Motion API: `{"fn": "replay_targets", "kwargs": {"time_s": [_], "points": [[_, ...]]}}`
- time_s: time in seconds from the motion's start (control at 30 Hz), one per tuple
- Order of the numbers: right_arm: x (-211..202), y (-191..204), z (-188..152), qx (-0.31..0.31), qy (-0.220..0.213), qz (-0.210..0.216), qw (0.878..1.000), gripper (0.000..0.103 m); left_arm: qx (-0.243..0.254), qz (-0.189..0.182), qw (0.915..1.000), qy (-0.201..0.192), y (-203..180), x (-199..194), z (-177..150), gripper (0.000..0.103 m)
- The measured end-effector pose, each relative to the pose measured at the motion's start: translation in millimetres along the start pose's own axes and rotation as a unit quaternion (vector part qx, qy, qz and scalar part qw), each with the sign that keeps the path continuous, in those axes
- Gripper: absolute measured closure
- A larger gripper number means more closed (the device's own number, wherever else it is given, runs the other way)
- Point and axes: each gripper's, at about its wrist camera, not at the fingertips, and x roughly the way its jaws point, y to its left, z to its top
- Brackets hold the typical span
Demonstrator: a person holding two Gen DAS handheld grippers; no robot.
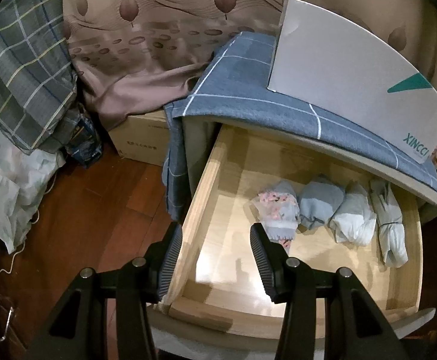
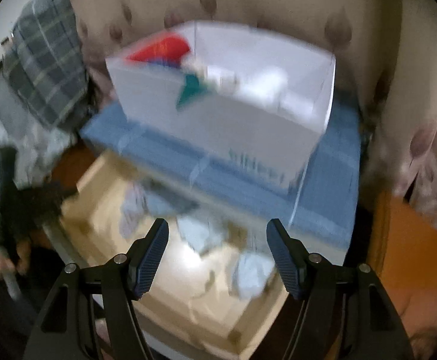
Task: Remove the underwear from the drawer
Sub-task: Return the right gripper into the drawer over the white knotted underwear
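I am looking down into the open wooden drawer [image 1: 218, 162], where four rolled bundles of underwear are lying side by side in a row toward its far right part. The floral roll [image 1: 278, 213] is sitting leftmost, then a blue-grey roll [image 1: 320, 205], a pale roll [image 1: 355, 219] and a long whitish roll [image 1: 389, 225] against the right wall. Each one is lying with its long axis running near to far, the rightmost being the longest and reaching nearest to me. My left gripper [image 1: 215, 258] is angling downward over the drawer's near left corner, its jaws standing about half apart with nothing between them; the left finger is hanging outside the drawer's left wall, and the right finger [image 1: 263, 264] is hanging inside, just near the floral roll's near end. My right gripper [image 2: 218, 258] is tilting down over the drawer too, in a heavily blurred view, jaws apart and holding nothing. A white box [image 1: 353, 72] is resting on the blue checked cloth [image 1: 248, 96] above the drawer.
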Motion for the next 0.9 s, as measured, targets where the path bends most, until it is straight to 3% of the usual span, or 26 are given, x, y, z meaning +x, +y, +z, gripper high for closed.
{"fn": "replay_targets", "kwargs": {"time_s": [0.23, 0.57, 0.9], "points": [[69, -9, -38, 0.001, 0.072, -0.024, 0.997, 0.046, -0.001, 0.005, 1.0000, 0.002, 0, 2, 1, 0.055], [136, -19, -51, -0.031, 0.098, -0.110, 0.989, 0.045, 0.001, 0.005, 1.0000, 0.008, 1, 6, 0, 0.055], [173, -22, -54, -0.077, 0.128, -0.152, 0.977, 0.039, 0.006, 0.002, 0.9999, 0.008, 0, 5, -2, 0.055]]}}
